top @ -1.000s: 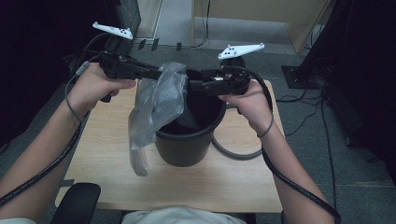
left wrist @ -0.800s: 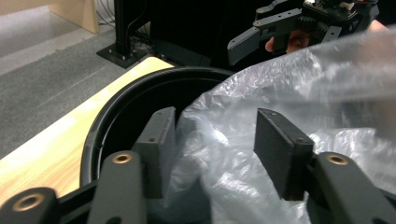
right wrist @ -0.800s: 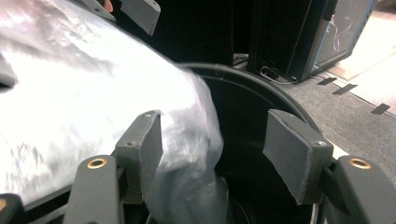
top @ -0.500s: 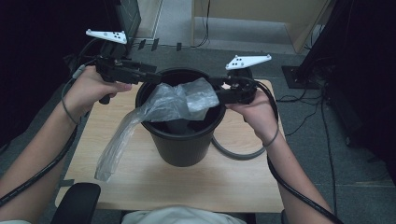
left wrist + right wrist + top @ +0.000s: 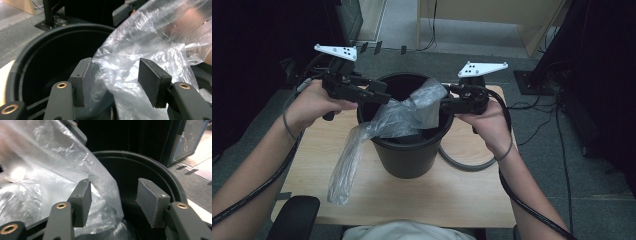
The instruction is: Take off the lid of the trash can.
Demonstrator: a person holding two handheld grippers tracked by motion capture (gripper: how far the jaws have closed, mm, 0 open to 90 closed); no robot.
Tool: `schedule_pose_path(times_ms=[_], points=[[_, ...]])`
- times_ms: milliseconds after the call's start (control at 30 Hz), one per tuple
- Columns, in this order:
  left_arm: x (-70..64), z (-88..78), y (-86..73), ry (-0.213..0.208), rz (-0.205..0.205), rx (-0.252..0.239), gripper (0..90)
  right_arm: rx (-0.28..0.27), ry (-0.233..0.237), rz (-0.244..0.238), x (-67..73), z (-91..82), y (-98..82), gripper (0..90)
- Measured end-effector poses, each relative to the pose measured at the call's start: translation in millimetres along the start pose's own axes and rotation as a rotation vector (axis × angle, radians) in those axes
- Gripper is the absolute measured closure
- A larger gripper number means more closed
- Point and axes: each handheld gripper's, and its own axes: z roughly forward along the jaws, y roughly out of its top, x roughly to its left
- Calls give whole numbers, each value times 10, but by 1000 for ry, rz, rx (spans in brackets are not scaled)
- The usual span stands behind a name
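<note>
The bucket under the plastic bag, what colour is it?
Plain black, inside and out. The bucket shows best in the high view.

Bucket (image 5: pixel 407 155) — interior black, bottom not discernible in the high view; far rim partly covered by the plastic bag (image 5: pixel 377 130). Bag — upper end cut off by the top edge in the left gripper view, its left part washed out and blurred in the right gripper view. Counter (image 5: pixel 412 200) — near edge cut off at the frame's bottom.
</note>
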Motion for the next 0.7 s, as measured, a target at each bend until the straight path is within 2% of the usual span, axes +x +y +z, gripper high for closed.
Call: schedule_pose_path(times_ms=[133, 233, 400, 500, 700], points=[[-9, 32, -29, -11, 0, 6, 446, -13, 11, -17, 21, 77, 46, 597], [-14, 13, -41, -13, -3, 2, 446, -11, 32, 2, 18, 144, 76, 719], [-15, -72, -43, -8, -1, -21, 444, -4, 35, 6, -4, 273, 132, 845], [-21, -136, -43, -15, -1, -39, 443, 8, 25, 20, -49, 347, 174, 865], [-48, -152, -7, -19, 13, -47, 436, 44, -7, 36, -155, 458, 252, 864]])
